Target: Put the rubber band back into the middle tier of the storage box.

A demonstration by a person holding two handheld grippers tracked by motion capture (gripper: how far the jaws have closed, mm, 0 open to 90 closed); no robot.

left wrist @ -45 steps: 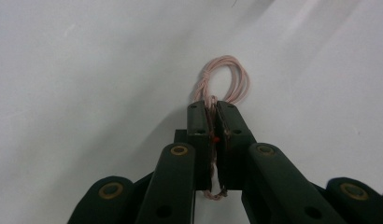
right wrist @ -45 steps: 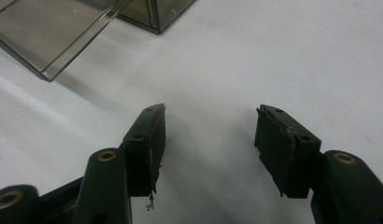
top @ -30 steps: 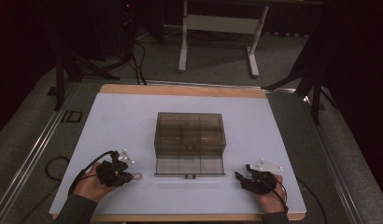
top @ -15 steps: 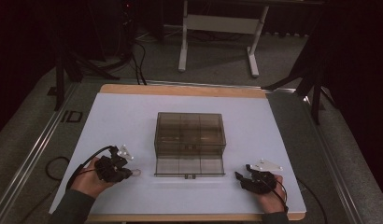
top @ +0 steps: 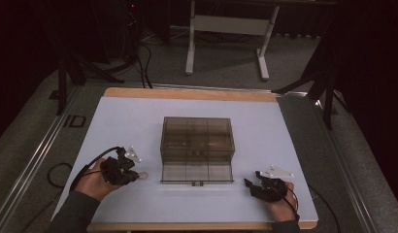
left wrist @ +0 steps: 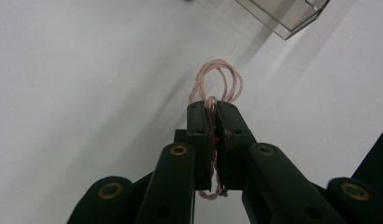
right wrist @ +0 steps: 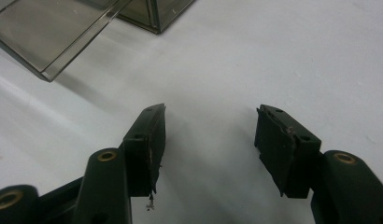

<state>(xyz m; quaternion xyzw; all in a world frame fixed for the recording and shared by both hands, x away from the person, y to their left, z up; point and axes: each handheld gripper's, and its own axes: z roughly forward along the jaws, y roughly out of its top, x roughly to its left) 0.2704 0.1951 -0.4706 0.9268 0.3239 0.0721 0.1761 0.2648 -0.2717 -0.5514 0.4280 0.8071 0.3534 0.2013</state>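
Observation:
A smoky clear compartment box (top: 197,138) stands mid-table with its lid (top: 197,172) folded down flat toward me. Left of the lid, my left gripper (top: 135,174) is shut on a small coil of pink twisted cord (top: 143,174). In the left gripper view the cord's loops (left wrist: 218,80) stick out past the closed fingertips of the left gripper (left wrist: 213,109), above the white table surface, with a box corner (left wrist: 283,16) farther off. My right gripper (top: 249,186) rests right of the lid. It stands open (right wrist: 210,121) with nothing between its fingers, and the lid's edge (right wrist: 54,37) lies ahead of it.
The box sits on a white mat (top: 134,121) over a wooden tabletop. Dark floor, cables and a white stand's legs (top: 226,43) lie beyond the far edge. Bare mat surrounds the box on all sides.
My left gripper has drifted a little away from the table's front edge, still holding the cord. The right gripper has stayed where it was.

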